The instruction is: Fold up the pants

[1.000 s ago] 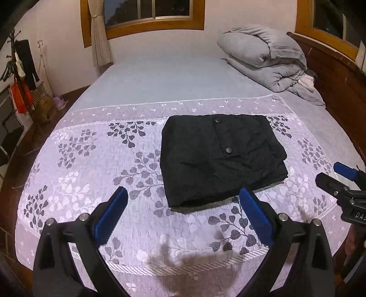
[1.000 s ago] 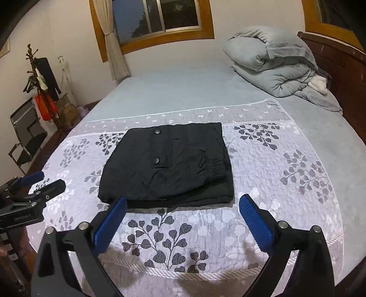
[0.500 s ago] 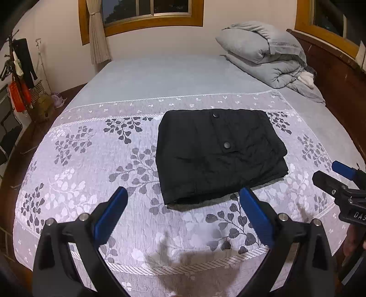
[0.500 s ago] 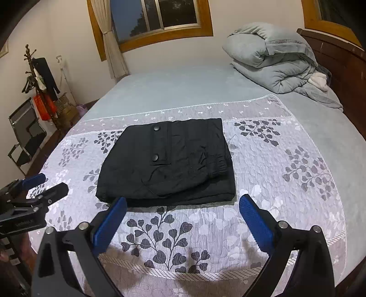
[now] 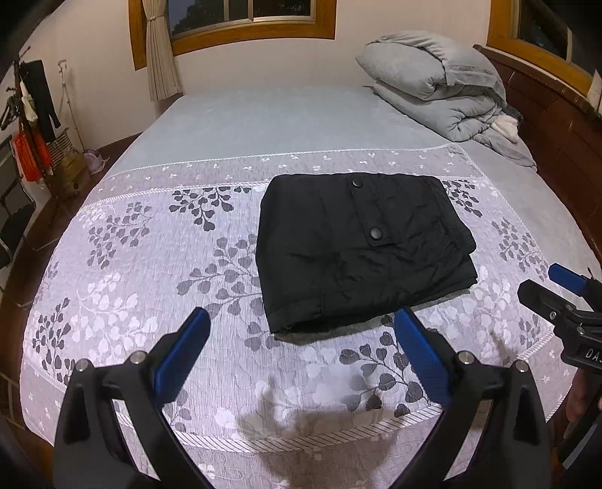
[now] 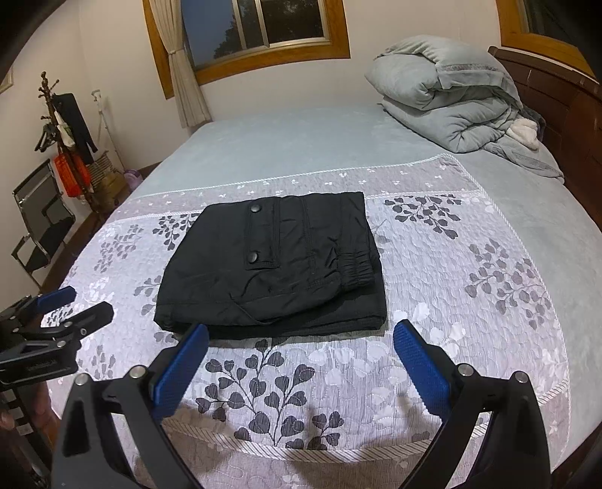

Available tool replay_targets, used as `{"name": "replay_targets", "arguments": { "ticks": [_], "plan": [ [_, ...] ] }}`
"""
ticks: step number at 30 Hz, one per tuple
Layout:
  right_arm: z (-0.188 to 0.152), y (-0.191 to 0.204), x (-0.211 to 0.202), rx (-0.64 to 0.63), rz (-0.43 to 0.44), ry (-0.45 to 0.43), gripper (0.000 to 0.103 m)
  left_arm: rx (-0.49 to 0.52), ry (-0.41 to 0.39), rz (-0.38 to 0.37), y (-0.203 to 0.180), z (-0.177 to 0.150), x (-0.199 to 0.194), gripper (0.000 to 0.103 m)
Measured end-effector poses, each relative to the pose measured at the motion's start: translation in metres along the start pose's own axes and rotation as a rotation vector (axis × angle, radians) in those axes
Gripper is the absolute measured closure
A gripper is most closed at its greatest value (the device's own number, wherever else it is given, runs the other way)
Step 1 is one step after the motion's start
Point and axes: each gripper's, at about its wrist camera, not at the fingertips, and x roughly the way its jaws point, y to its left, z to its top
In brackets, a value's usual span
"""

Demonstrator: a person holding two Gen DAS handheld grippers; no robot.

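L wrist view: black pants, folded into a compact rectangle, lie flat on the leaf-print coverlet at the near end of the bed; two snap buttons on a pocket flap face up, layered fold edges show along the near and R sides. L gripper in foreground, blue pads spread wide, nothing between them, above the coverlet just short of the pants' near edge, not touching fabric. R gripper enters at the R edge, black w/ blue tip, beside the pants' R side, apart from them; fingers parted, empty. Grey duvet bundled at far R corner against the wooden headboard; window w/ wood frame and tied curtain on far wall; coat stand w/ hanging items at L. R wrist view: same pants, elastic waistband bunched at the R front corner, bottom layer sticking out past the top one along the near and R edges. R gripper in foreground, pads wide apart, empty, L pad overlapping the pants' near edge in frame, contact cannot be told. L gripper at L edge over the coverlet, clear of the pants, fingers apart, empty. Duvet far R, folding chair and coat stand at L.
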Motion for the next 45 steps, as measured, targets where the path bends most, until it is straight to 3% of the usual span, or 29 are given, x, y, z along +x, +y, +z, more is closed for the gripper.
{"name": "replay_targets", "arguments": {
  "ticks": [45],
  "plan": [
    [-0.0009, -0.0031, 0.0093, -0.005, -0.002, 0.016, 0.004, 0.012, 0.015, -0.016, -0.0012, -0.0002, 0.0097, 0.005]
  ]
}}
